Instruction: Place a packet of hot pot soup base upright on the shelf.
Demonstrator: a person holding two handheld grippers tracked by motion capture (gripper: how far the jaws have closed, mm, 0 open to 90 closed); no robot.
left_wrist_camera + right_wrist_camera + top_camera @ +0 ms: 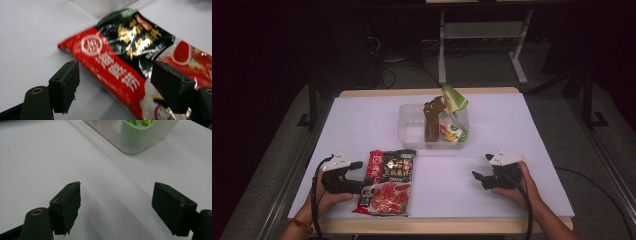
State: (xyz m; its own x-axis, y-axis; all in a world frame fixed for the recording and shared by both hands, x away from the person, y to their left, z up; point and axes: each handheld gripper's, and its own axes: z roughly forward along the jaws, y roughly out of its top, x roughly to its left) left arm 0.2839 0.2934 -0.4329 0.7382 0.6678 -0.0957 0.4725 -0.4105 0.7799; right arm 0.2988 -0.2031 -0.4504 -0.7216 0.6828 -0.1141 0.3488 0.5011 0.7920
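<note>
My left hand (319, 200) grips the left gripper (362, 175) low near the table's front edge, its 2 jaws spread wide and pointing to my right. My right hand (514, 187) holds the right gripper (476, 176) at about the same depth, well apart from the left, its 2 jaws also spread wide and pointing inward. Both forearms come in from the bottom, with a band on my left wrist.
</note>
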